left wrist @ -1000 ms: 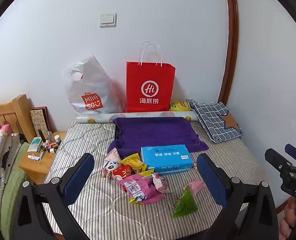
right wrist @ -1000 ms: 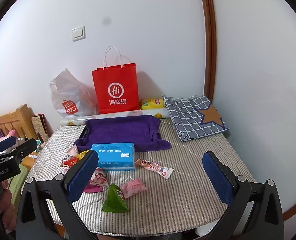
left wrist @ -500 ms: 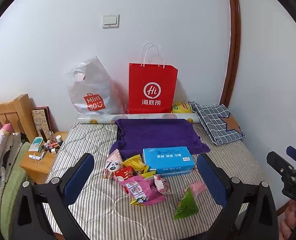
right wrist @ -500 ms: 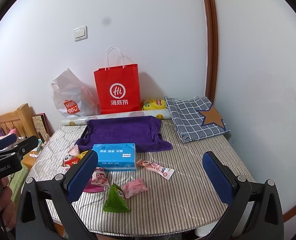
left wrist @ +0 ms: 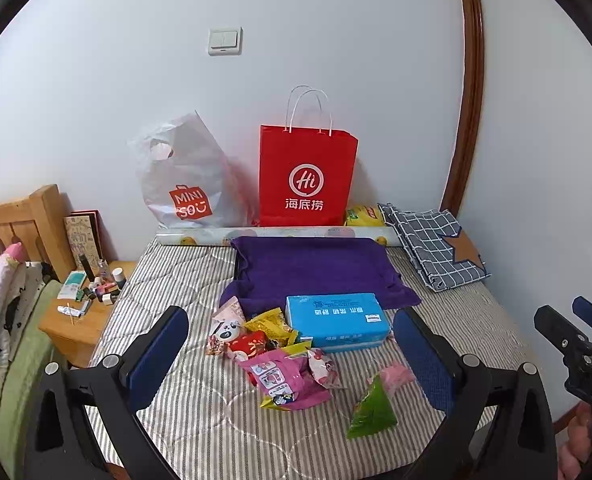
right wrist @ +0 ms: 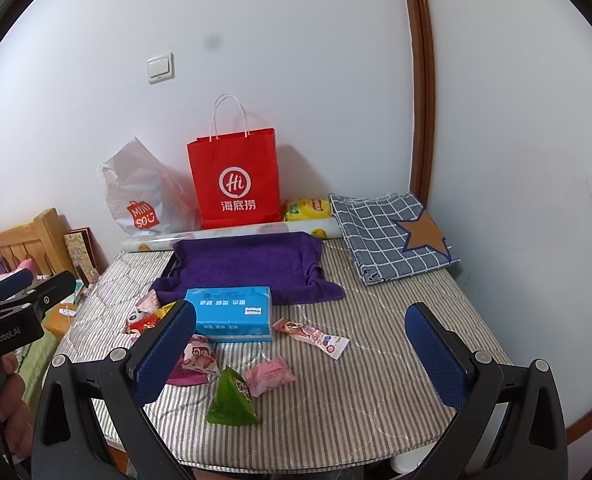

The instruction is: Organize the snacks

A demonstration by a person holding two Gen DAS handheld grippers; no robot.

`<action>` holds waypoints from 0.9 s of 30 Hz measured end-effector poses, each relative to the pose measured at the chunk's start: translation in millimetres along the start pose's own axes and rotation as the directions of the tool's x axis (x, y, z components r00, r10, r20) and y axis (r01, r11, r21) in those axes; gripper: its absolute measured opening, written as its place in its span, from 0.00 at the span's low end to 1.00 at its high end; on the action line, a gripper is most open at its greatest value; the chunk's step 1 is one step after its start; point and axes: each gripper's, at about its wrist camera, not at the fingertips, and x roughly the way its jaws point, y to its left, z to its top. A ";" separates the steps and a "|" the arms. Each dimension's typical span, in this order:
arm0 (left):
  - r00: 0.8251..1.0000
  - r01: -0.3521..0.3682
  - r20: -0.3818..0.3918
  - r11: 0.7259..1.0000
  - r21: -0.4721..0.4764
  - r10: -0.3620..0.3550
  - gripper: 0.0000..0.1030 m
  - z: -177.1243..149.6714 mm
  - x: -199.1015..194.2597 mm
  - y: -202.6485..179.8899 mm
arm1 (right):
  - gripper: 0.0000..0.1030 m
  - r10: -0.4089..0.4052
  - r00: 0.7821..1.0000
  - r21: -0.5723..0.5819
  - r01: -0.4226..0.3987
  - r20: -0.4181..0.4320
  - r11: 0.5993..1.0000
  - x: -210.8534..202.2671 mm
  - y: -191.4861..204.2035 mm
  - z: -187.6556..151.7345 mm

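Observation:
Several snack packets lie on the striped bed cover [left wrist: 199, 420]: a magenta pack [left wrist: 283, 378], a green triangular pack [left wrist: 370, 408] [right wrist: 231, 404], a pink pack [right wrist: 269, 376], a panda packet [left wrist: 225, 330] and a long pink-white stick pack [right wrist: 310, 334]. A blue tissue pack [left wrist: 336, 320] [right wrist: 229, 312] lies behind them, by a purple towel [left wrist: 316, 268] [right wrist: 247, 266]. My left gripper [left wrist: 291, 352] is open, above the pile and holding nothing. My right gripper [right wrist: 300, 356] is open too, over the pink and green packs without touching them.
A red paper bag [left wrist: 308, 176], a white plastic bag [left wrist: 183, 180], a yellow pack [left wrist: 364, 216] and a roll [left wrist: 275, 234] stand along the back wall. A checked cloth [right wrist: 392, 232] lies back right. A wooden nightstand [left wrist: 79, 320] with small items is left.
Both views have crept slightly forward and up, so the bags and snacks sit a little lower in frame. Nothing on the bed has moved; both grippers stay open.

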 end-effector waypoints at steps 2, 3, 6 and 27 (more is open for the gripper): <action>1.000 -0.010 0.005 1.000 0.012 0.009 1.00 -0.1 -0.2 -0.7 | 1.00 0.007 1.000 0.001 -0.007 -0.002 1.000 0.4 -0.1 -0.7; 1.000 -0.009 0.006 1.000 0.010 0.009 1.00 -0.3 -0.3 -0.4 | 1.00 0.011 1.000 -0.002 -0.011 -0.001 1.000 0.6 0.4 -0.9; 1.000 0.000 -0.014 1.000 -0.017 0.000 1.00 -0.8 2.2 1.6 | 1.00 0.007 1.000 -0.001 -0.007 0.003 1.000 0.7 0.2 -2.0; 0.996 -0.021 -0.092 0.999 -0.026 0.019 0.99 -18.3 36.4 21.8 | 1.00 0.147 0.984 0.045 -0.143 -0.099 0.989 49.8 4.8 -40.9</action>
